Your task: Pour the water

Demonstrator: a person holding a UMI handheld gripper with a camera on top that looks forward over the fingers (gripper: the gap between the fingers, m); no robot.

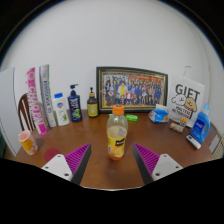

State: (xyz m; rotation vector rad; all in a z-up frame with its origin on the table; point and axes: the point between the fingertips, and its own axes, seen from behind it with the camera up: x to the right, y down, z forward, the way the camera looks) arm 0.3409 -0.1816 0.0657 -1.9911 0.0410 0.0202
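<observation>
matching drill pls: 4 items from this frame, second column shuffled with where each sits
1 juice bottle
2 framed photo
3 gift bag
4 dark pump bottle

A leaning against the wall at the back
B just ahead of the open fingers of the gripper, orange cap on
C right of the framed photo
D left of the framed photo

Pairs: 1-B, 2-A, 3-C, 4-D

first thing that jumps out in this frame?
The orange-capped bottle of yellow drink, upright on the wooden table just ahead of the open claw. Behind it, a framed group photo leans against the wall, with a white GIFT bag to its right.
</observation>
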